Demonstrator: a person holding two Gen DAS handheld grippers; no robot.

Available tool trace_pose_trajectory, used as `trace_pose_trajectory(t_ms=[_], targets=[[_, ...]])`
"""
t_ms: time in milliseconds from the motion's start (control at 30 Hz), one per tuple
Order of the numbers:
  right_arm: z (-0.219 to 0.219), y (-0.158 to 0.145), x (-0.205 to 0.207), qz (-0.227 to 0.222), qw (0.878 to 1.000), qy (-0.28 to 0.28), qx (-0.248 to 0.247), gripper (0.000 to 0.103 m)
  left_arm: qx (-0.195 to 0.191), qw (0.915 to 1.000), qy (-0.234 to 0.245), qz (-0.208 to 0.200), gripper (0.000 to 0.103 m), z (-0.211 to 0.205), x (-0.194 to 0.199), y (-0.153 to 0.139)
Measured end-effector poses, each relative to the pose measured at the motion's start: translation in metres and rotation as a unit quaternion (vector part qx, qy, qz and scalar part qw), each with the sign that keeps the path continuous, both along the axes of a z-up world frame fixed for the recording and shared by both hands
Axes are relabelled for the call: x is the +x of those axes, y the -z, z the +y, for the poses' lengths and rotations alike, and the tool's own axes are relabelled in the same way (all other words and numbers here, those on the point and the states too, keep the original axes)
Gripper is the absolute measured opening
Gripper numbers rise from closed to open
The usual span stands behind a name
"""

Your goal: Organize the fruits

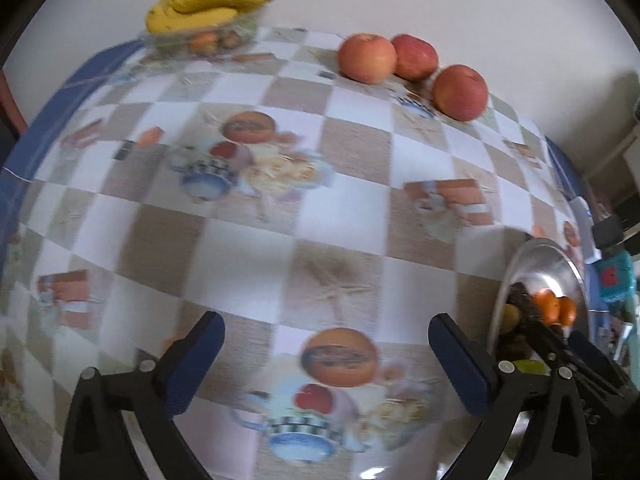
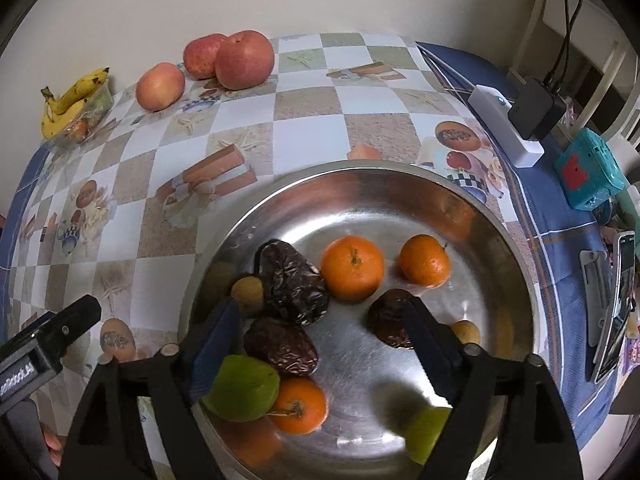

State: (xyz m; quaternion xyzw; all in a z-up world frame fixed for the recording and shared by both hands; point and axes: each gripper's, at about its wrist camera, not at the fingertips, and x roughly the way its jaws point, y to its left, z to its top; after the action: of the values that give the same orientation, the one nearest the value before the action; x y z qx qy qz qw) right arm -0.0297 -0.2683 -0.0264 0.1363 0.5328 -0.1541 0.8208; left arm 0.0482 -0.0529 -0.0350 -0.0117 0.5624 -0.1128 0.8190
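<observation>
A steel bowl (image 2: 500, 240) holds three oranges (image 2: 352, 267), three dark wrinkled dates (image 2: 294, 282), two green fruits (image 2: 242, 388) and small tan fruits. My right gripper (image 2: 320, 320) is open above the bowl, empty, its fingers on either side of a date (image 2: 282, 346). My left gripper (image 1: 326, 338) is open and empty over the checkered tablecloth, left of the bowl (image 1: 532, 256). Three red apples (image 1: 366, 58) lie at the far edge by the wall. Bananas (image 1: 204, 6) rest on a clear container at the far left.
A white power strip (image 2: 506, 124) with a black adapter, a teal box (image 2: 588, 168) and a phone (image 2: 618, 304) lie on the blue cloth at the table's right edge. The wall runs behind the apples.
</observation>
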Motion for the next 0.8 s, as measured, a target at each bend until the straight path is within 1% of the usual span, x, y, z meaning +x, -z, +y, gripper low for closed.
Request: trace_pose_trajectory(t_ms=[67, 100, 233, 300, 367, 400, 467, 533, 633, 733, 800], targets=[[0.004, -0.001, -0.001, -0.008, 1.0, -0.004, 0.007, 0.095, 0.012, 0.9999, 0.005, -0.002, 0.103, 0.005, -0.003, -0.003], [0.006, -0.002, -0.003, -0.013, 1.0, -0.005, 0.009, 0.098, 0.012, 0.9999, 0.007, -0.006, 0.103, 0.006, -0.005, -0.004], [0.014, -0.007, -0.01, -0.027, 1.0, -0.007, 0.01, 0.099, 0.019, 0.9991, 0.026, -0.026, 0.103, 0.011, -0.014, -0.016], [0.017, -0.01, -0.015, -0.032, 0.999, -0.008, 0.015, 0.099, 0.044, 0.9973, 0.032, -0.049, 0.103, 0.012, -0.022, -0.026], [0.021, -0.013, -0.021, -0.036, 0.999, -0.008, 0.017, 0.099, 0.075, 0.9942, 0.027, -0.072, 0.103, 0.016, -0.029, -0.037], [0.023, -0.015, -0.023, -0.038, 0.999, -0.008, 0.015, 0.099, 0.082, 0.9931, 0.026, -0.08, 0.103, 0.019, -0.032, -0.04], [0.026, -0.019, -0.029, -0.041, 0.999, -0.009, 0.011, 0.099, 0.08, 0.9921, 0.023, -0.094, 0.103, 0.026, -0.042, -0.048], [0.027, -0.023, -0.035, -0.046, 0.999, -0.006, 0.012, 0.099, 0.076, 0.9922, 0.02, -0.096, 0.103, 0.03, -0.048, -0.051], [0.028, -0.029, -0.045, -0.053, 0.998, -0.002, 0.014, 0.099, 0.091, 0.9904, 0.022, -0.101, 0.103, 0.033, -0.058, -0.055], [0.03, -0.032, -0.052, -0.056, 0.998, 0.001, 0.006, 0.099, 0.091, 0.99, 0.023, -0.105, 0.103, 0.036, -0.062, -0.058], [0.03, -0.033, -0.054, -0.057, 0.998, 0.002, 0.003, 0.099, 0.098, 0.9898, 0.02, -0.102, 0.103, 0.036, -0.061, -0.057]])
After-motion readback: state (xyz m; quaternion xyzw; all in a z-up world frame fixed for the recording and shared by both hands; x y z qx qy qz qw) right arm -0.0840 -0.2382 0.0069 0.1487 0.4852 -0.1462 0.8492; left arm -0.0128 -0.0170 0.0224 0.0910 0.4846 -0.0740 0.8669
